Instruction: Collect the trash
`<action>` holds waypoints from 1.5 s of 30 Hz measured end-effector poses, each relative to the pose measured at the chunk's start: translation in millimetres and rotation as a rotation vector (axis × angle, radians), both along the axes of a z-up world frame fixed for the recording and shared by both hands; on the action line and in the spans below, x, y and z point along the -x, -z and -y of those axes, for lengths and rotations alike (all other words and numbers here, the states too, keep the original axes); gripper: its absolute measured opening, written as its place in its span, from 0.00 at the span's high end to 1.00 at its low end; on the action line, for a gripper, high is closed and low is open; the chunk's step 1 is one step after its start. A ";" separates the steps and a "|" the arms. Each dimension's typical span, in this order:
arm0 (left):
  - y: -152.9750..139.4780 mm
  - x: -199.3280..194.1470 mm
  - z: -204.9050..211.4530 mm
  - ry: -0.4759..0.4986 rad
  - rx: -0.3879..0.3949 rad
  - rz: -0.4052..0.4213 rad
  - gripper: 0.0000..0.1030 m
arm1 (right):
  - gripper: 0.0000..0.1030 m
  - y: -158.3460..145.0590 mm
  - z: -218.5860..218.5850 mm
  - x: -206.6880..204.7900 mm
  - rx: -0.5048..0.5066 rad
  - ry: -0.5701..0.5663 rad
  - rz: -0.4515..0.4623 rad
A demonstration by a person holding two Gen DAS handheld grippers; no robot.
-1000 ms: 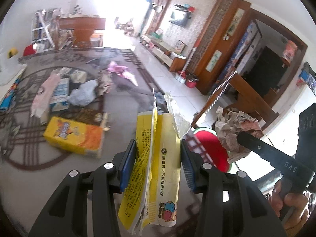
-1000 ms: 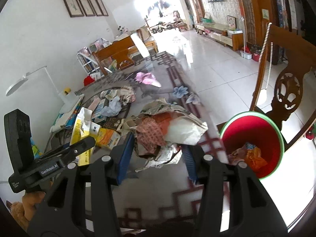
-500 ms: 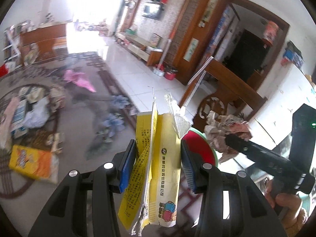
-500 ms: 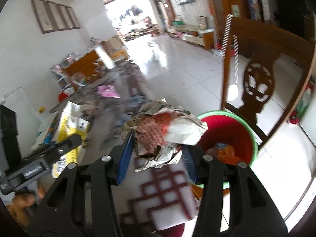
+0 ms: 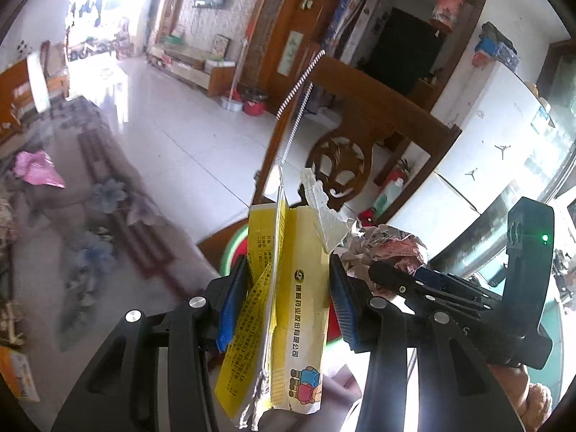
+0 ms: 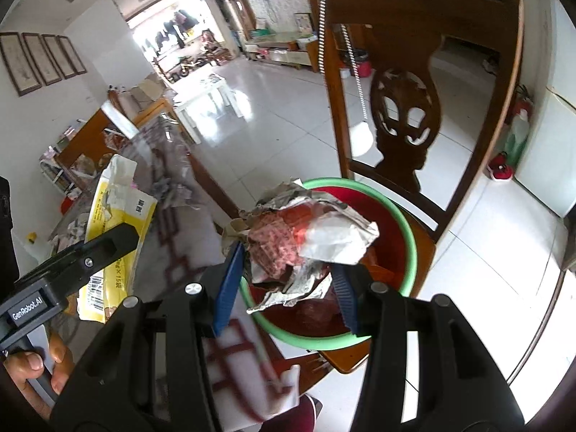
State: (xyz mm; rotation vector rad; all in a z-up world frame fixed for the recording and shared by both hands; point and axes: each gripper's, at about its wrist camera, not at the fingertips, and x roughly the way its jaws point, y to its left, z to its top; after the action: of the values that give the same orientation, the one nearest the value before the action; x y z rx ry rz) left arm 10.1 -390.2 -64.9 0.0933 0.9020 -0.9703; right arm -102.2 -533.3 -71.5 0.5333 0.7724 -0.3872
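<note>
Now swinging clear of the patterned table (image 5: 46,259), with its litter sliding off towards the left edge of both views after filling them a second ago. Closing instead on the wooden chair (image 6: 406,108), looming large and upright straight ahead in the right wrist view. Arriving over the red bin (image 6: 412,252) with the green rim, apparently standing on the chair seat just past the table's edge; sitting well off to the right a second ago, lying directly beneath the right-hand load at present, with some orange trash already showing inside.

Carrying a torn yellow carton (image 5: 298,309) in the left gripper (image 5: 286,280), jaws roughly a third open and both blue pads pressing on the carton's flattened sides, ragged white top pointing up and forward. Trailing a little, judging by the bin's rim only peeking out behind the carton in the left wrist view.

Carrying a crumpled wad of paper (image 6: 306,237) in the right gripper (image 6: 288,273), jaws likewise partly open and clamping the wad from both sides, loose folds hanging over the bin's mouth.

Meaning, for the task: transport nearly finishing for the right-hand piece, probably needing only a release to drop it in; likely requiring a further short move rightwards for the carton before letting go. Risking, perhaps, a snag of the tall carton on the rim.
</note>
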 end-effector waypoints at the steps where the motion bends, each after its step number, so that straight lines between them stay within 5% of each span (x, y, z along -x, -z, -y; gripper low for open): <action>1: 3.3 -0.8 4.1 0.004 -0.002 -0.011 0.59 | 0.55 2.6 2.9 0.6 -0.002 0.006 -0.005; 12: 23.7 1.2 29.4 0.070 -0.046 -0.008 0.51 | 0.52 19.4 19.3 2.4 -0.025 0.052 -0.020; 15: 26.0 1.6 31.0 0.073 -0.046 -0.008 0.36 | 0.45 23.0 22.8 1.8 -0.031 0.071 -0.021; 18: 23.3 2.5 28.6 0.063 -0.039 0.010 0.33 | 0.31 25.4 23.5 2.0 -0.038 0.072 -0.021; 29: 5.3 5.1 -17.1 -0.031 0.027 0.020 0.32 | 0.30 1.0 1.2 2.6 -0.018 0.023 -0.005; 34: -0.8 0.6 -81.0 -0.168 0.051 0.005 0.31 | 0.30 -33.7 -36.7 -8.4 -0.017 -0.068 0.065; 41: 8.9 -37.8 -212.9 -0.589 0.098 -0.092 0.28 | 0.23 -77.8 -125.8 -37.5 -0.078 -0.255 0.237; 45: 29.0 -58.1 -283.3 -0.835 0.069 -0.148 0.30 | 0.23 -62.5 -194.6 -68.0 -0.041 -0.425 0.152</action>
State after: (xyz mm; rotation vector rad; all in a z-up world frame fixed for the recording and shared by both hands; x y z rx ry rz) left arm 68.2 -106.9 -93.8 -0.3946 0.9199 -0.2265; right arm -34.2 -338.6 -9.0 0.4175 0.7249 0.0624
